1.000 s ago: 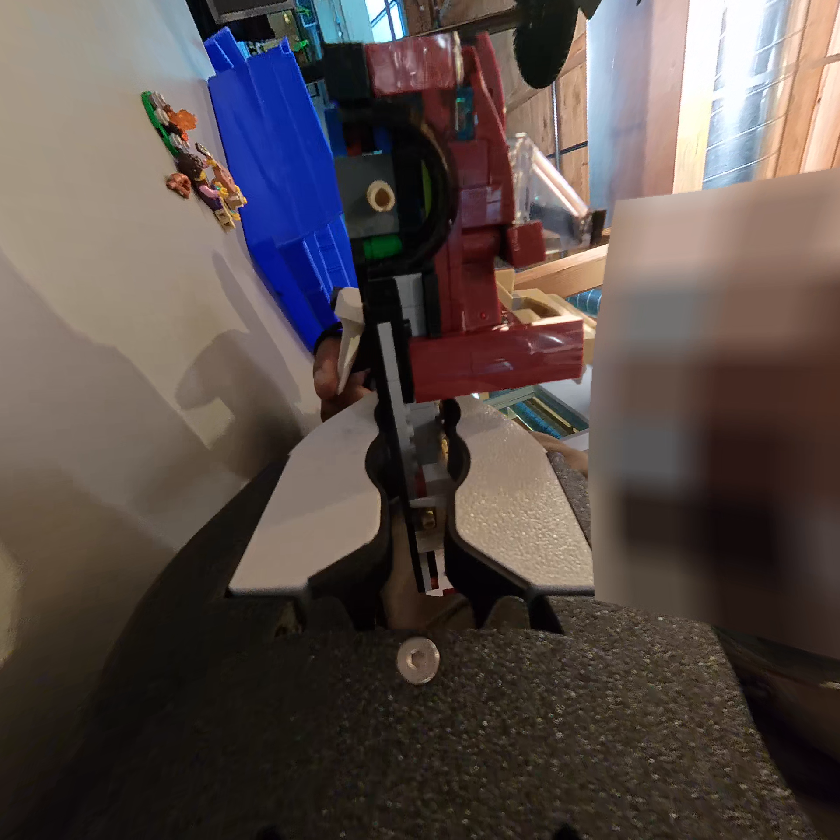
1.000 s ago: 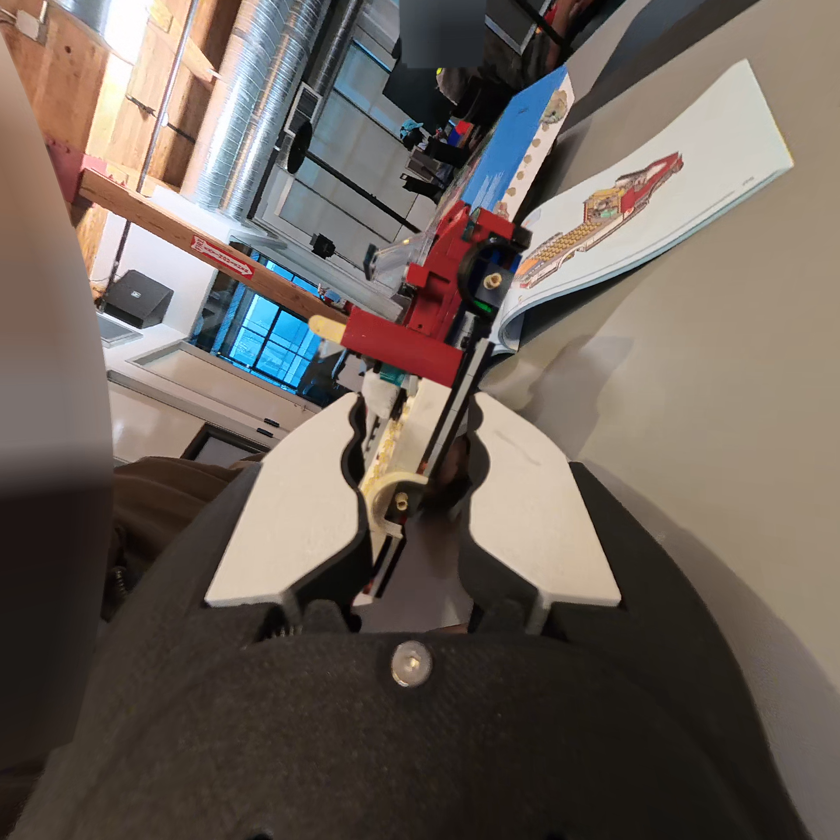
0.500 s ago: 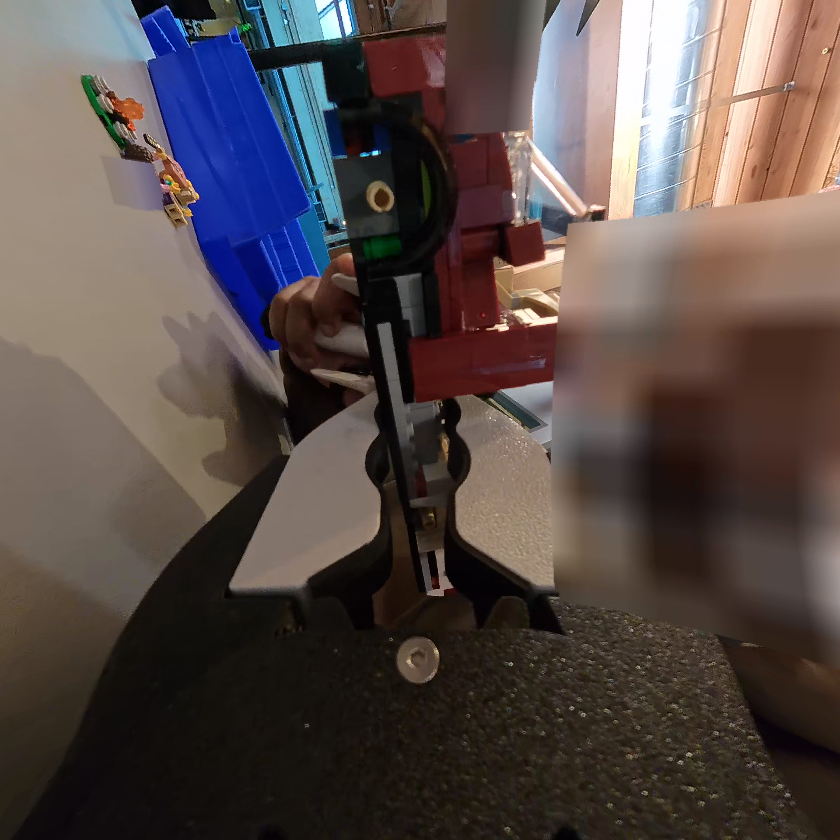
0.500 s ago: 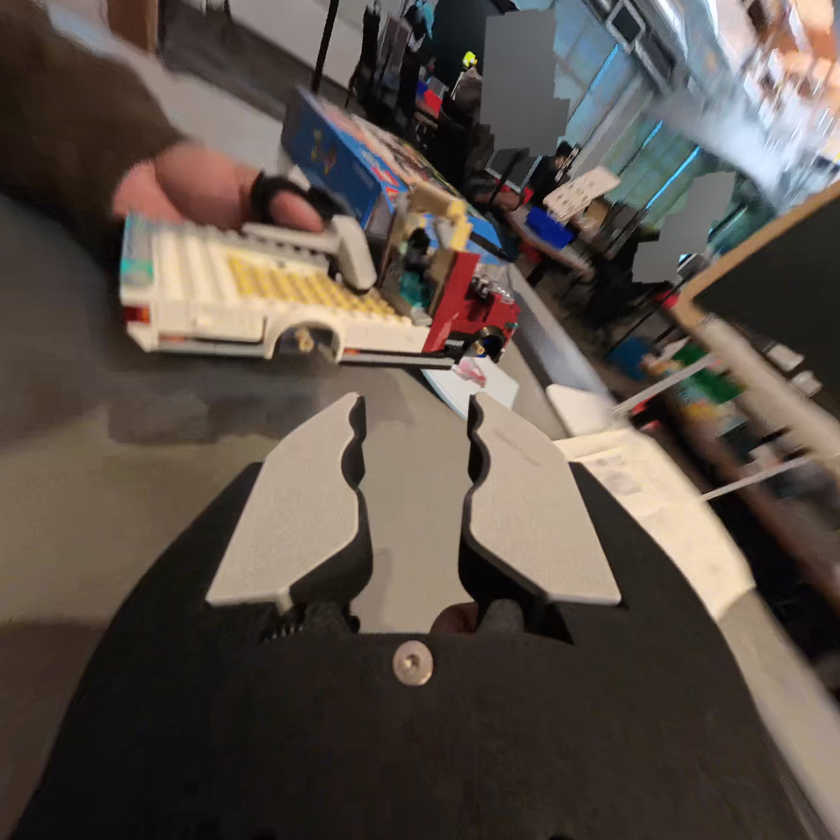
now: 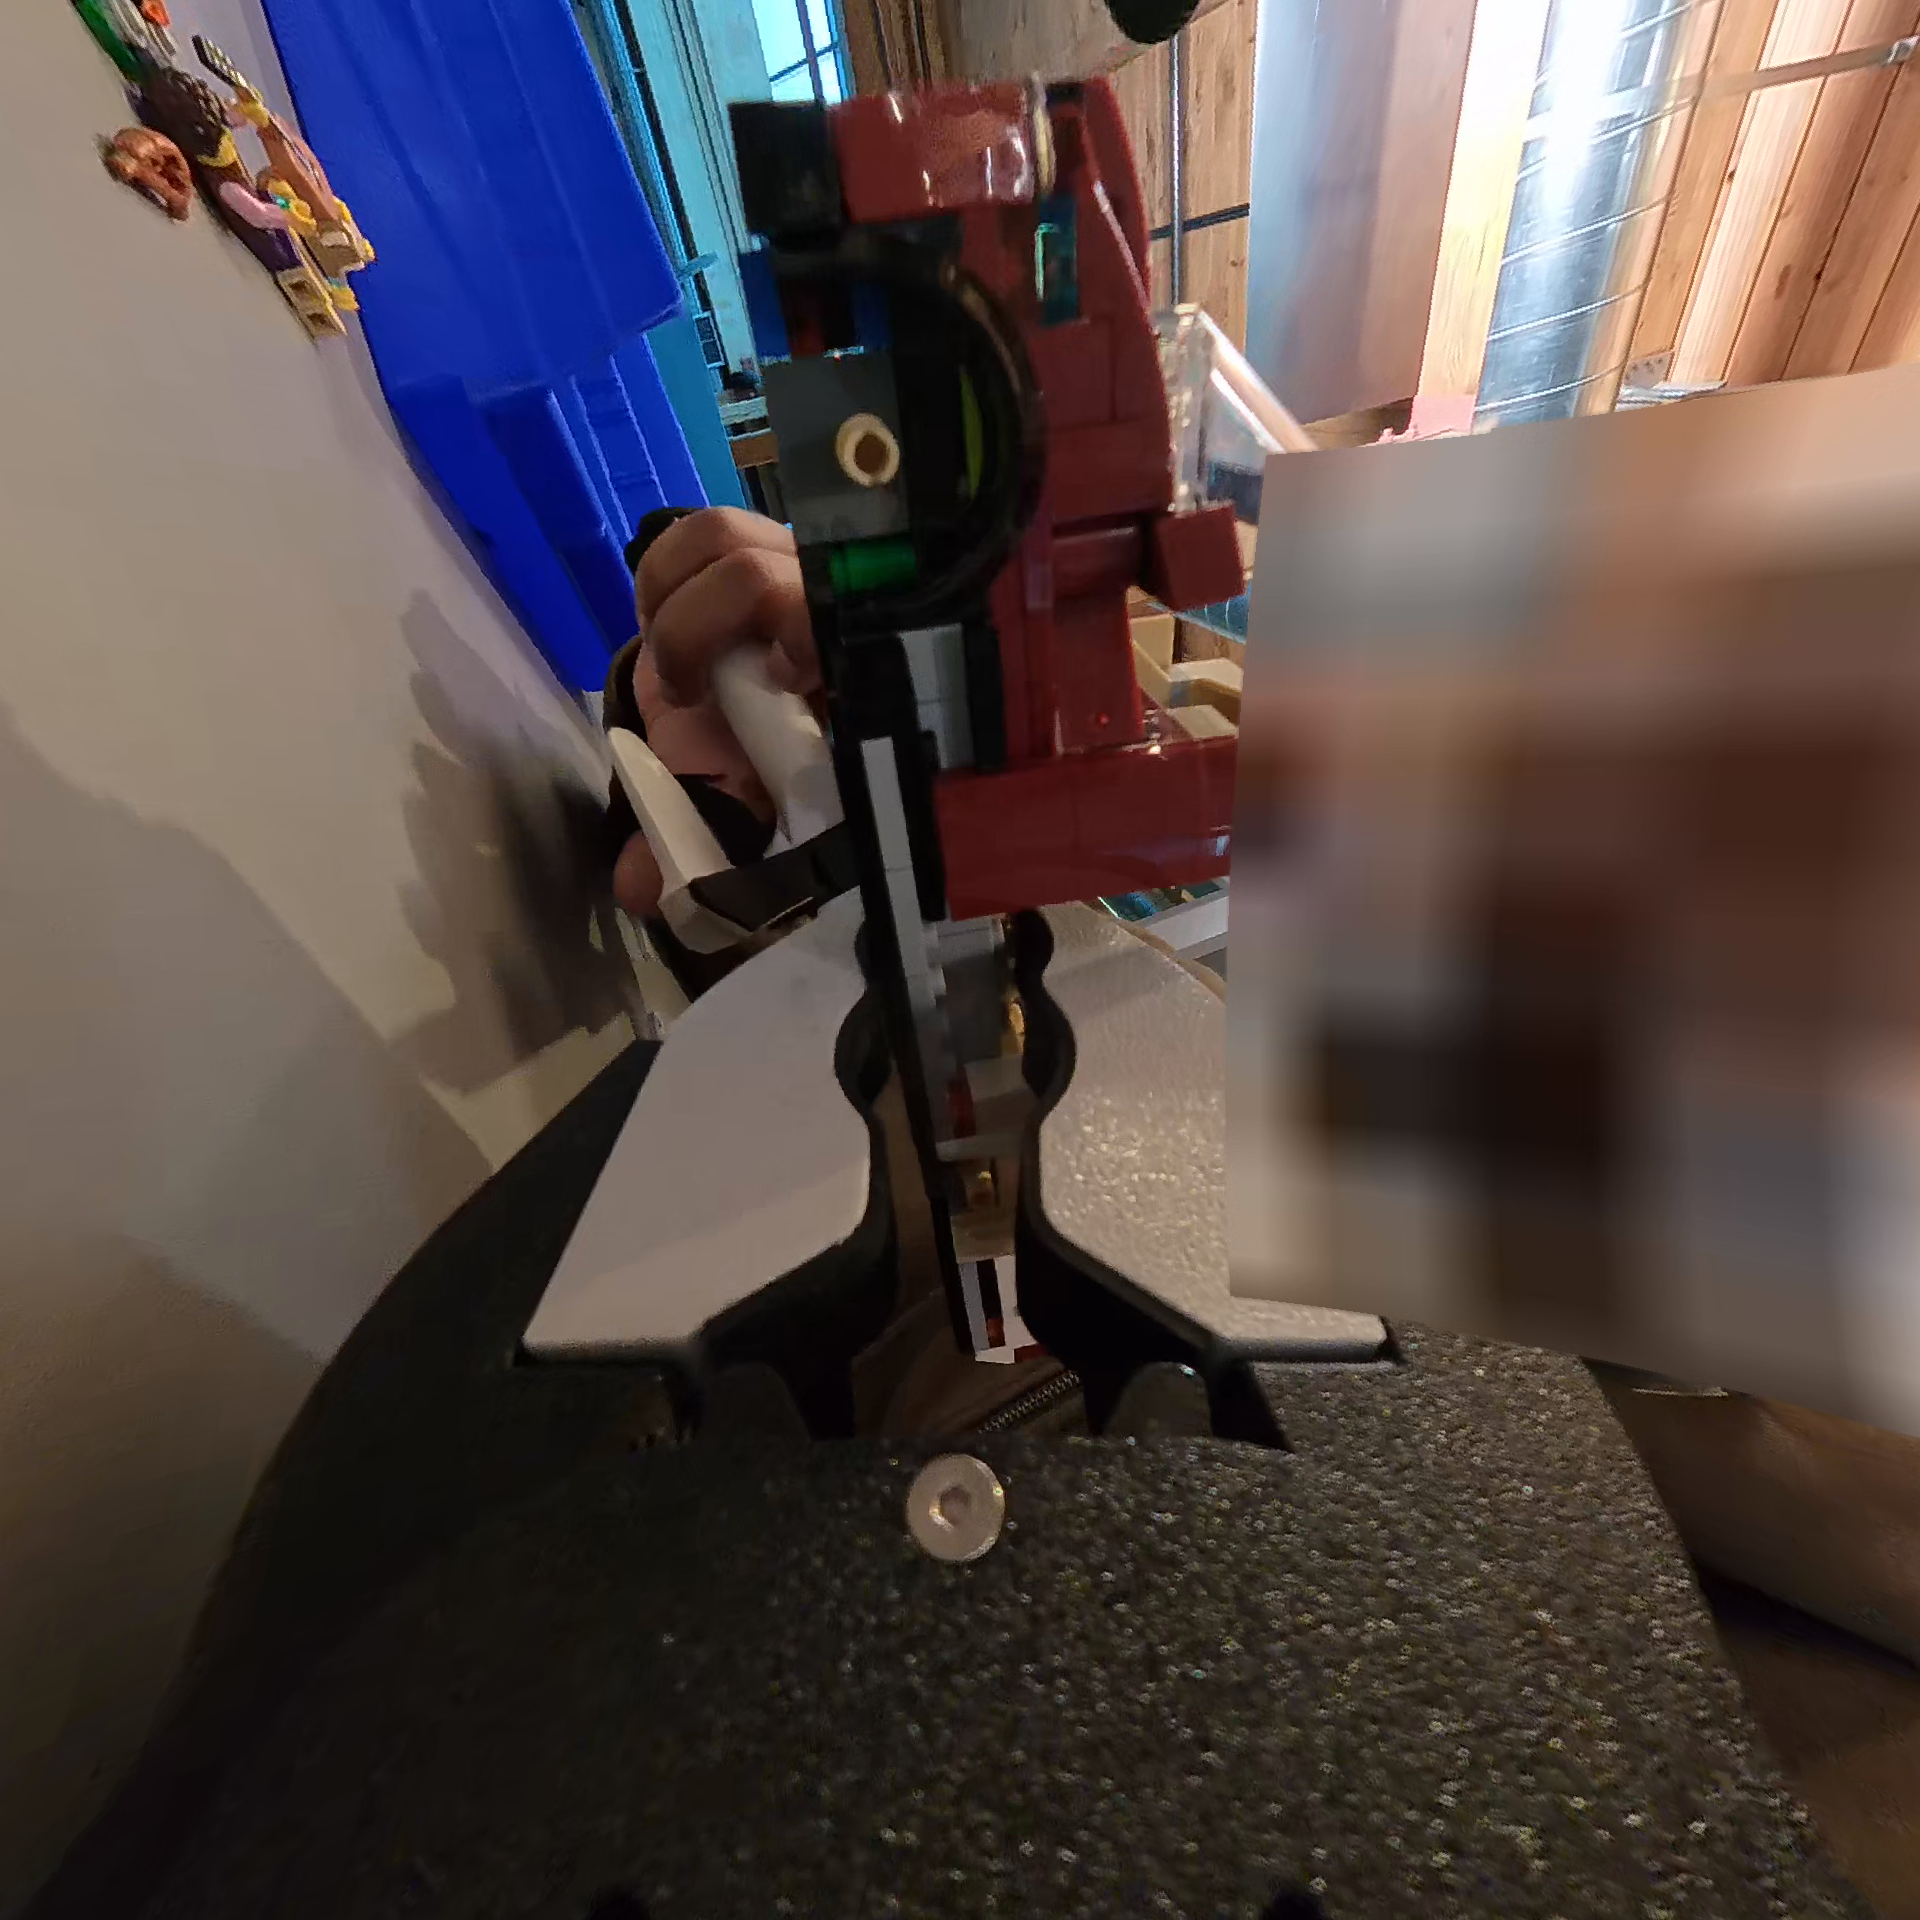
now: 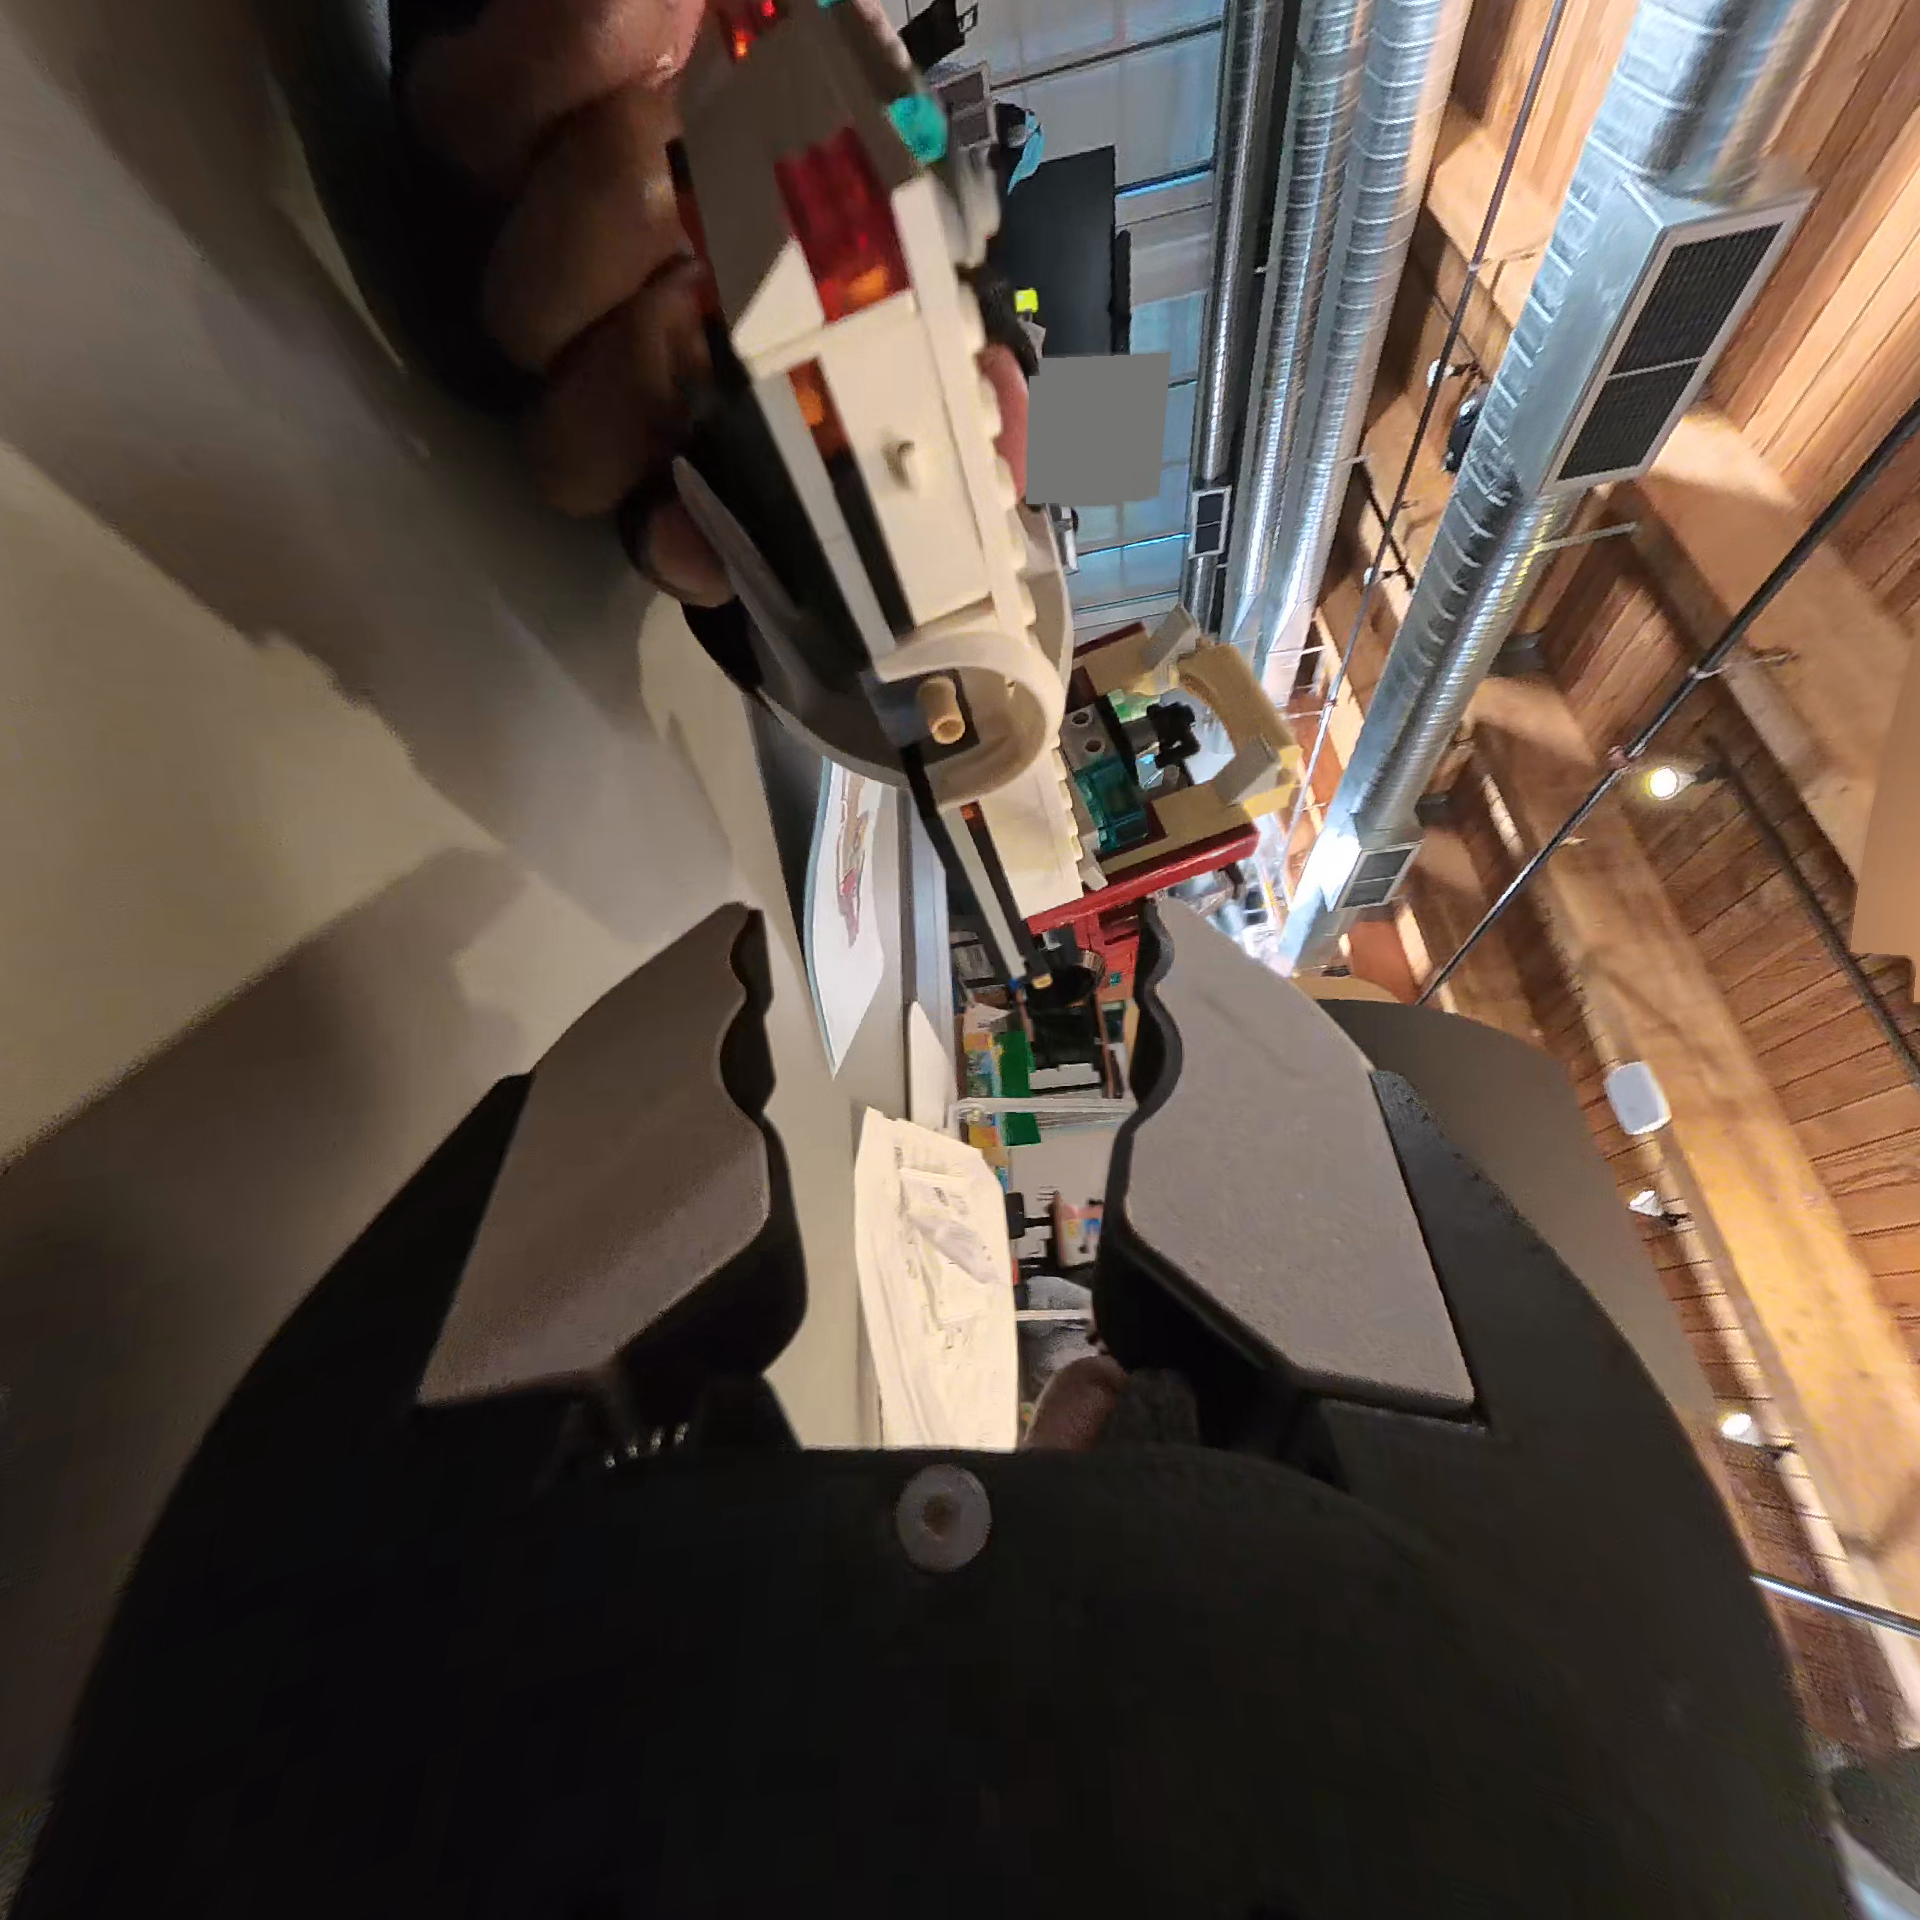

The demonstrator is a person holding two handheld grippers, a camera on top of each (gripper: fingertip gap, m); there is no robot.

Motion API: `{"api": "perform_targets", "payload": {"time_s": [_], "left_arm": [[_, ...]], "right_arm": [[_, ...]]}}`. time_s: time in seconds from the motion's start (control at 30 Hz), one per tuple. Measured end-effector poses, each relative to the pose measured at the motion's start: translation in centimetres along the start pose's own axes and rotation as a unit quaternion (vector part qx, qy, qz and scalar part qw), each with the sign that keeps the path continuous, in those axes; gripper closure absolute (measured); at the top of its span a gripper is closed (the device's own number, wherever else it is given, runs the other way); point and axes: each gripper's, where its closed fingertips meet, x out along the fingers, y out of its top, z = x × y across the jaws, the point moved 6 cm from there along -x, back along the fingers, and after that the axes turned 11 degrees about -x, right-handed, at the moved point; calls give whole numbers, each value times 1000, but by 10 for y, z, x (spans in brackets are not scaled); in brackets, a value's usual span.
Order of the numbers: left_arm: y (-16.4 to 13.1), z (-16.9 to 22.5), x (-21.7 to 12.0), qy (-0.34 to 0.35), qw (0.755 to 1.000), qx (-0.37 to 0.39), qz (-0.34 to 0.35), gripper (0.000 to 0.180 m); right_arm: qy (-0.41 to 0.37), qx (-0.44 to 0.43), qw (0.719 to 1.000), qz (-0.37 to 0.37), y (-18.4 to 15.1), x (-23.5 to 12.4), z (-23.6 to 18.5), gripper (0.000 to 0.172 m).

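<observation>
Both R hand-held gripper [image 6: 951, 935] fingers wider.

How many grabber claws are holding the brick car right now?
1. The left gripper is shut on the brick car, pads pressing its underside. The right gripper is open beside the car, holding nothing.

We saw a glossy plastic brick-built truck [image 5: 1039, 520], grainy matt gripper pads [image 5: 1132, 1164], and wooden wall planks [image 6: 1714, 935].
</observation>
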Motion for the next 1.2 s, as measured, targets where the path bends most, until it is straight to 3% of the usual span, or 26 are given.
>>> {"api": "perform_targets", "payload": {"time_s": [0.6, 0.87, 1.2], "left_arm": [[-7, -5, 6, 48, 999, 23, -12, 159], [-10, -6, 8, 64, 997, 43, -21, 158], [-10, -5, 9, 71, 996, 49, -20, 158]], "right_arm": [[-16, -40, 999, 3, 4, 5, -11, 112], [-47, -48, 998, 2, 4, 1, -3, 139], [-38, -68, 997, -11, 4, 1, -3, 141]]}}
